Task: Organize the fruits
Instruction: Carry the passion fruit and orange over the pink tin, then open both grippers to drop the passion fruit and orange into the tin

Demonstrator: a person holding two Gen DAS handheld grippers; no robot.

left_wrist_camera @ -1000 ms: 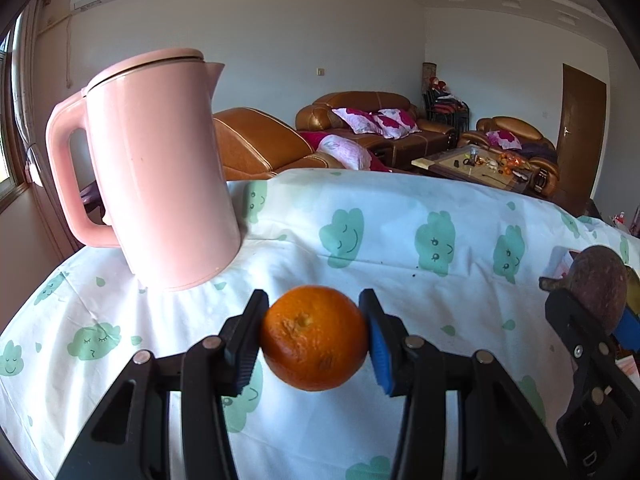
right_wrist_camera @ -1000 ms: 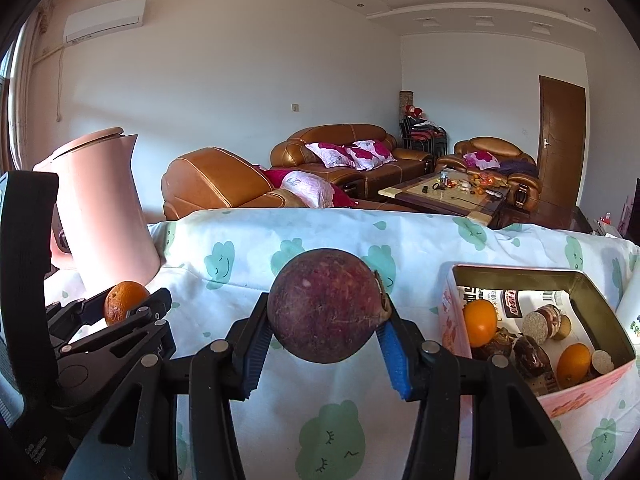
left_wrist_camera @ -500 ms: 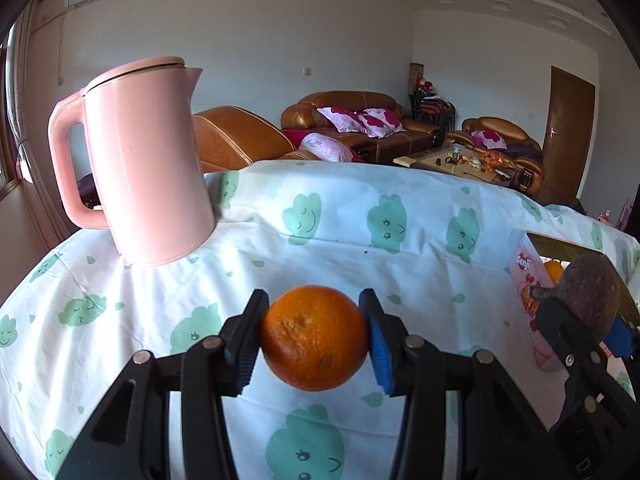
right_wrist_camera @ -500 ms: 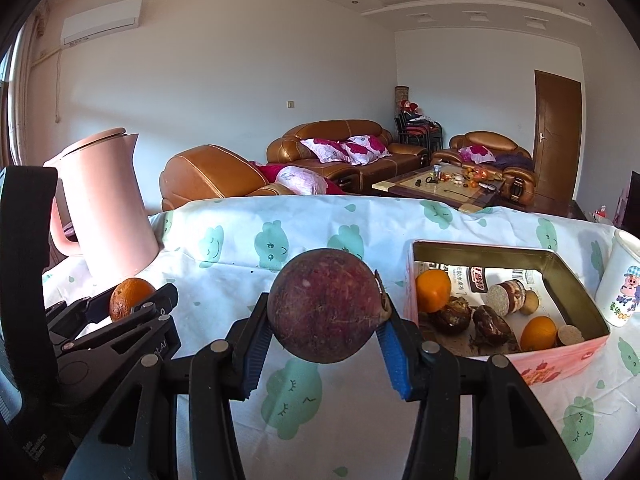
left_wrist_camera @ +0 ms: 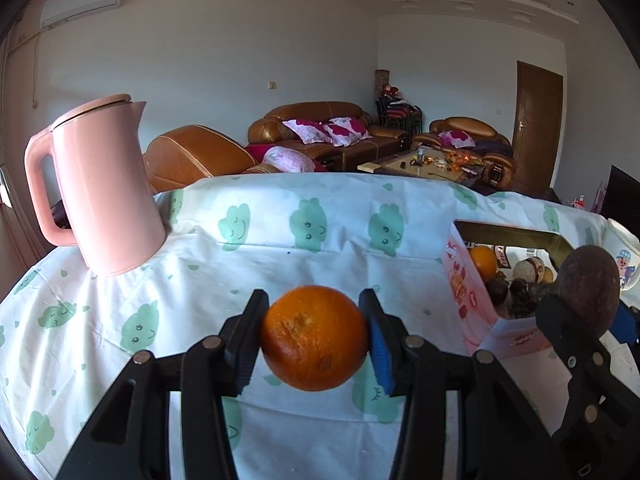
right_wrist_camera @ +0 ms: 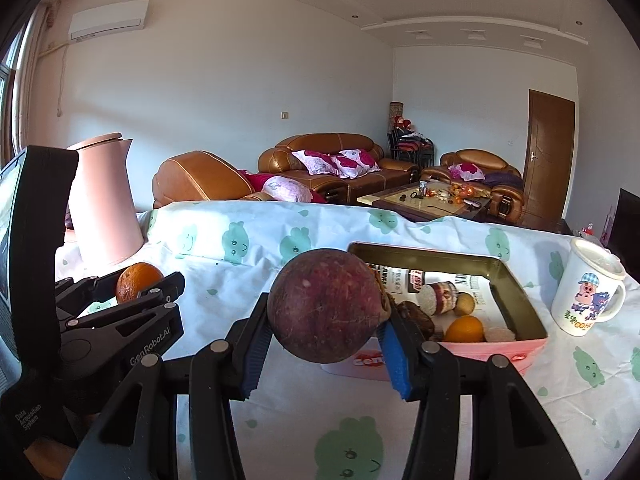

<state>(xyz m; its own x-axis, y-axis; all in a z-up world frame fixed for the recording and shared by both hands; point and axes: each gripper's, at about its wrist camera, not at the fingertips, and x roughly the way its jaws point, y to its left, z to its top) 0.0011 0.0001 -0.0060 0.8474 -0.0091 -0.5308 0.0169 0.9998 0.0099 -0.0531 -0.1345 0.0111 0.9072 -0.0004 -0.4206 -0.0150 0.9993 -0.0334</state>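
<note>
Left wrist view, left gripper [left_wrist_camera: 315, 336] clamping round orange mandarin [left_wrist_camera: 315, 338] — right gripper [right_wrist_camera: 324, 328] pinching dark purple round fruit [right_wrist_camera: 325, 305], pink open-topped box [right_wrist_camera: 528, 350] sitting near table's right edge.

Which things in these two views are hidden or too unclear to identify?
- Right wrist view: the purple fruit covers the pink box's near left corner and some contents.
- Left wrist view: the right hand-held gripper hides part of the box; the mug is cut off.
- Dark items in the box: unidentifiable.

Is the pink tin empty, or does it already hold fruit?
Partly filled. The pink tin holds an orange and several darker pieces; bare floor still shows.
</note>
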